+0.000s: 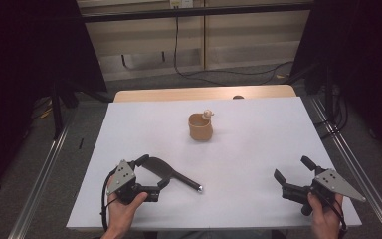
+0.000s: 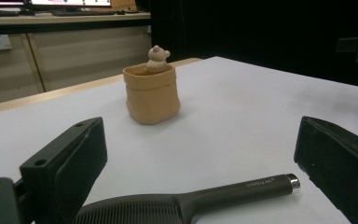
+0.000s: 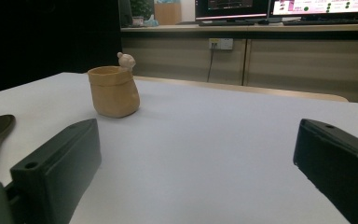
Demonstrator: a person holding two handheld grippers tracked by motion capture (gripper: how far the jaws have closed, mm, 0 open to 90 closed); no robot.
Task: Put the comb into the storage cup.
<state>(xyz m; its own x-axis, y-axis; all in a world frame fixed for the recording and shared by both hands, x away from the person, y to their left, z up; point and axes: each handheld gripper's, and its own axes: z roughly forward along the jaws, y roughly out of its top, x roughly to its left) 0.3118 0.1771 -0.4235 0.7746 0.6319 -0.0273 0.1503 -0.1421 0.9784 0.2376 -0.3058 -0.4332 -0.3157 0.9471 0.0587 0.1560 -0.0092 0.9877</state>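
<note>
**Risk notes: left gripper at the hairbrush**

My left gripper (image 1: 151,172) sits at the lower left of the high view with its jaws spread wide and nothing clamped between them. The hairbrush (image 2: 182,205) lies flat on the white table (image 1: 258,149) along the bottom edge of the left gripper view, its bristle head near the left jaw and its chrome-capped handle end reaching toward the right jaw. My right gripper (image 1: 293,174) rests at the lower right of the high view, jaws likewise apart and empty, well away from the brush.

Probable faults:

1. The brush lies low and flat. If I close the jaws too high, they may pass over the handle and shut on air.
2. The handle looks smooth and tapered. A grip near the chrome cap is likely to let the heavier head swing down and the brush pivot or slip out.
3. Closing on the bristle side may give a soft, uneven hold.
4. Pressing down while closing may drive the jaw tips into the tabletop and push the brush sideways.

Surroundings: a tan pouch-shaped pot (image 1: 200,127) with a small bear figure (image 1: 208,114) on its rim stands upright at the centre of the high view, well apart from both grippers. It looks light and could tip if the brush handle strikes it. Nothing lies between the left gripper and the brush. A dark cable (image 1: 179,45) hangs beyond the far table edge, clear of the work.
</note>
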